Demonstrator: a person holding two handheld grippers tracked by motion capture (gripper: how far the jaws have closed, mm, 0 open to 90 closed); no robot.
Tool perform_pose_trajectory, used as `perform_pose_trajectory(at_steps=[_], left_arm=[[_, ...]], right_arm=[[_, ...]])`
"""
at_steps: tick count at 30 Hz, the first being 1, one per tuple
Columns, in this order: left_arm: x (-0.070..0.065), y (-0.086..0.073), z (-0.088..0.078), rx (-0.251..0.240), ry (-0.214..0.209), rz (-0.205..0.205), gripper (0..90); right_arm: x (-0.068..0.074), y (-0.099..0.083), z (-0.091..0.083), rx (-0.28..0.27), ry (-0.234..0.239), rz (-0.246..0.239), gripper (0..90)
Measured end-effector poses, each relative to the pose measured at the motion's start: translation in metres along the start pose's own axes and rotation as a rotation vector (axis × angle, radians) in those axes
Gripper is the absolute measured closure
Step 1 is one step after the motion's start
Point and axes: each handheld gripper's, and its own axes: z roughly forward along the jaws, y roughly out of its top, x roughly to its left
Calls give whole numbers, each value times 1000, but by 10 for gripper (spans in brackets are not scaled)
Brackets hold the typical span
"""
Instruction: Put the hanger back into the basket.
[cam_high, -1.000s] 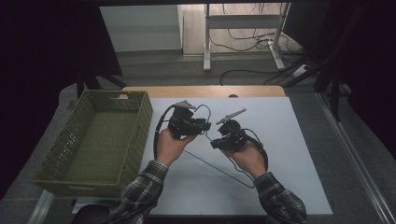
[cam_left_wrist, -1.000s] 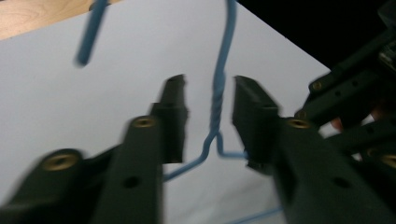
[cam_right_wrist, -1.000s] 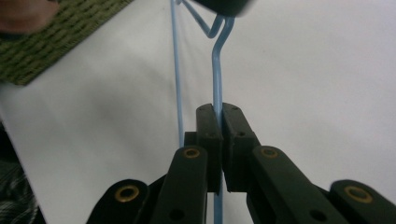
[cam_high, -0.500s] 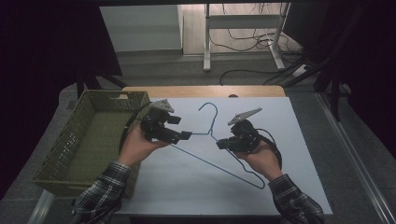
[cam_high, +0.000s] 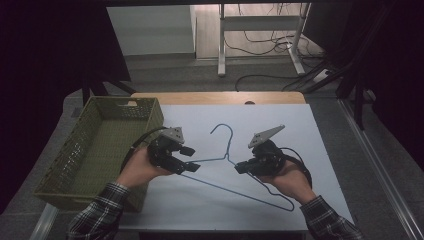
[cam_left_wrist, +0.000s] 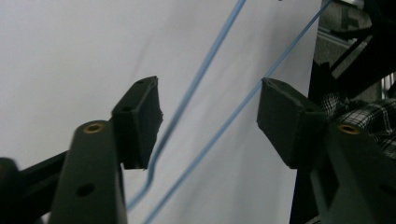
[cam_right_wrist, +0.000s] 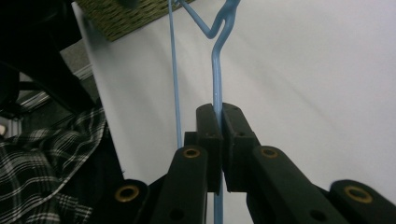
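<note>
A blue wire hanger (cam_high: 228, 145) lies across the white table top (cam_high: 310, 130), hook pointing away from me. My right gripper (cam_high: 239, 167) is shut on the hanger's shoulder wire just right of the neck; in the right gripper view the wire (cam_right_wrist: 217, 70) runs up from between the pressed jaws of the right gripper (cam_right_wrist: 220, 116). My left gripper (cam_high: 192, 160) is at the hanger's left end. Its jaws have just been closing. In the left gripper view two blue wires (cam_left_wrist: 210, 58) run through the gap of the left gripper (cam_left_wrist: 210, 119), and the pads do not press on them.
A green woven basket (cam_high: 75, 165) stands at the table's left edge, beside my left hand. A bare strip of wood (cam_high: 215, 97) shows along the far edge. Beyond it are floor cables and a desk frame (cam_high: 260, 45).
The two hands have drawn apart, the left going left and the right going right. The hanger, earlier bunched below the grippers, now spans between them with its hook in plain sight.
</note>
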Motion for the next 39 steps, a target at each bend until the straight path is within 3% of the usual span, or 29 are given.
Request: perform_pose_trajectory(at_steps=[2, 3, 11, 14, 19, 20, 22, 24, 26, 27, 28, 30, 31, 34, 36, 39], left_arm=[[2, 4, 4, 13, -28, 19, 459], [3, 7, 7, 26, -43, 27, 522], [4, 19, 25, 88, -151, 67, 659], [4, 21, 30, 113, -156, 84, 694], [3, 22, 35, 139, -188, 110, 857], [2, 22, 35, 135, -187, 120, 857], [2, 22, 33, 112, -189, 101, 868], [2, 21, 30, 97, -216, 83, 871], [2, 21, 27, 96, -210, 57, 872], [1, 20, 25, 90, -196, 63, 873], [1, 20, 23, 92, -200, 55, 873], [2, 19, 19, 77, -176, 34, 873], [3, 19, 17, 73, -186, 24, 873], [5, 16, 11, 39, -148, -3, 873], [8, 13, 8, 26, -154, -28, 873], [10, 9, 1, -2, -110, -79, 873]], right_arm=[[2, -1, 2, 4, 12, -9, 872], [4, -1, 4, 9, 26, -12, 871], [8, 0, 7, 19, 54, -40, 871], [8, 1, 8, 18, 65, -50, 871], [6, 1, 9, 26, 51, -62, 867], [6, 1, 9, 26, 51, -62, 867], [2, 0, 10, 29, 48, -55, 859], [-1, -1, 10, 18, 49, -57, 828], [-2, -1, 9, 12, 18, -53, 703], [-2, -1, 8, 8, -7, -58, 603], [-2, -1, 8, 8, -7, -58, 603], [-4, -2, 6, -6, -41, -42, 499], [-4, -2, 6, -6, -41, -42, 499], [-4, -2, 1, -45, -71, -29, 405], [-3, -2, -3, -72, -81, -26, 355], [-1, -1, -12, -111, -95, -25, 307]])
